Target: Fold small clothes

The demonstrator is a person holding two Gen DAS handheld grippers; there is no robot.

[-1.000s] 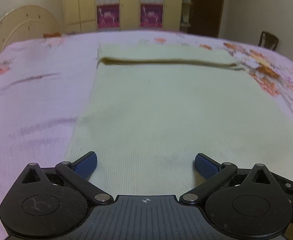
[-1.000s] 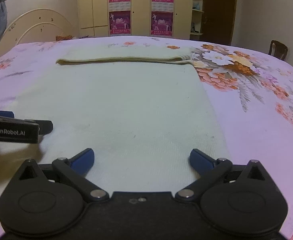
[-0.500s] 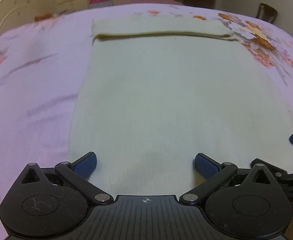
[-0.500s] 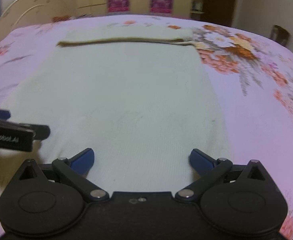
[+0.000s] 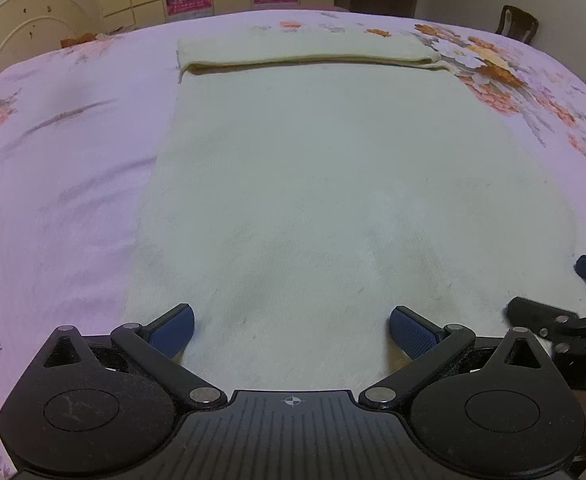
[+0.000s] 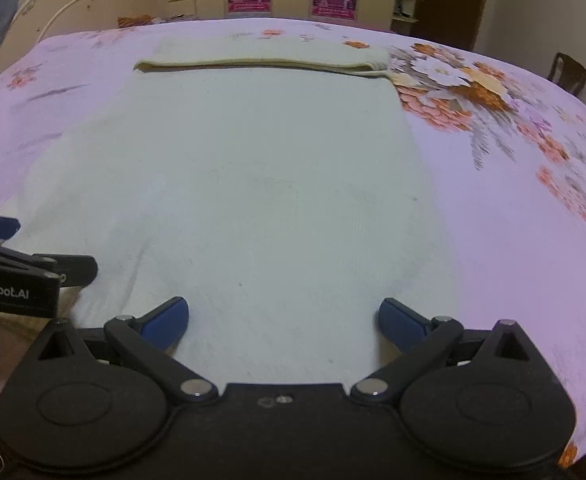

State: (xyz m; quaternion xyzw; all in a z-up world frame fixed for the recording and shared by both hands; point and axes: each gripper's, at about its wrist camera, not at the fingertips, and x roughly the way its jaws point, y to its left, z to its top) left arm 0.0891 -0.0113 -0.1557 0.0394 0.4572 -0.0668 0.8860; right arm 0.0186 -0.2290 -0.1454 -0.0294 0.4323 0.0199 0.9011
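Pale cloth [image 5: 333,184], flat on the bedspread [image 5: 65,152], far end folded at 12 o'clock; left gripper [image 5: 291,330] and right gripper [image 6: 283,320], both released, now tilted back upward, near hem ungrasped.

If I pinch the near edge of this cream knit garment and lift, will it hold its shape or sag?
The cream knit garment will probably sag: it lies limp and flat on the floral bedsheet, and its far end is already folded over on itself. It looks thin, so likely light. The left gripper and right gripper are both open; lifting together should limit drooping.
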